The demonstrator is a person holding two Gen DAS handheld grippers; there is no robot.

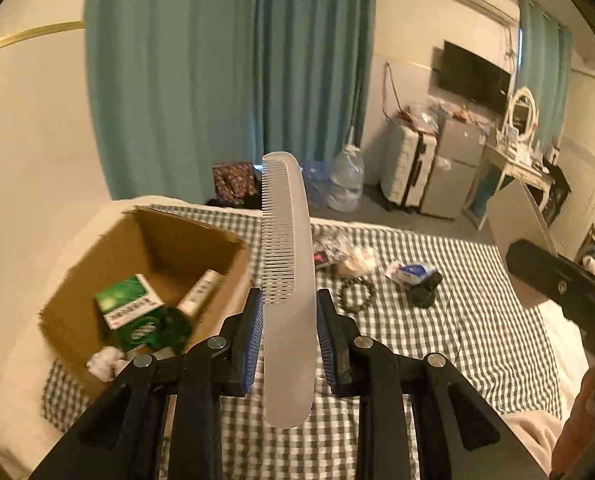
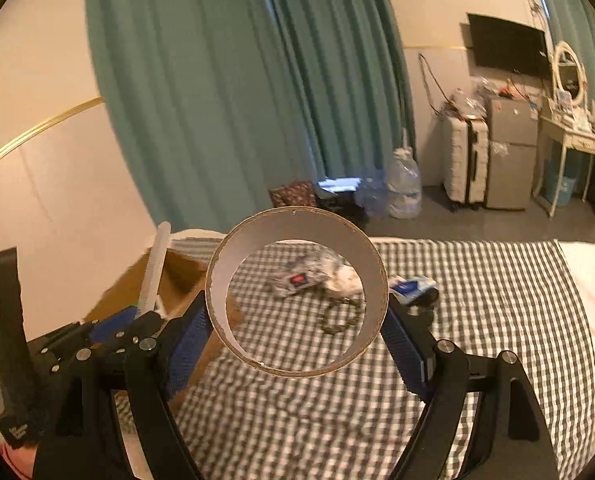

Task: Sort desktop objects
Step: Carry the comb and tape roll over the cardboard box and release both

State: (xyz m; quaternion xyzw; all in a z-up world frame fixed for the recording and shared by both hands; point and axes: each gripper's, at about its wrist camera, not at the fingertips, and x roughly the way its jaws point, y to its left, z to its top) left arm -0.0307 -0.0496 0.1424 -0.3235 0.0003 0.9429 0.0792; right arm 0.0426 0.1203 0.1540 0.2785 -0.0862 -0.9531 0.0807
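Left gripper (image 1: pixel 289 320): clamped on a translucent white plastic comb (image 1: pixel 287 248), held upright above the checked cloth (image 1: pixel 437 344).
Right gripper (image 2: pixel 297 320): pinching a wide cardboard ring (image 2: pixel 371 264) by its sides.
Open brown cardboard box (image 1: pixel 145 224): just left, already part-filled.
Advice: I'd swing the comb fully over the opening, tip it flatter, then release low.

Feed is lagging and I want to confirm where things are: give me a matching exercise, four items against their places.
Items:
1. comb
2. cardboard ring
3. green box
4. black bracelet

Places:
A. inside the cardboard box
B. lying on the checked cloth
C. clamped in the left tongs
D. clamped in the right tongs

Pairs: 1-C, 2-D, 3-A, 4-B
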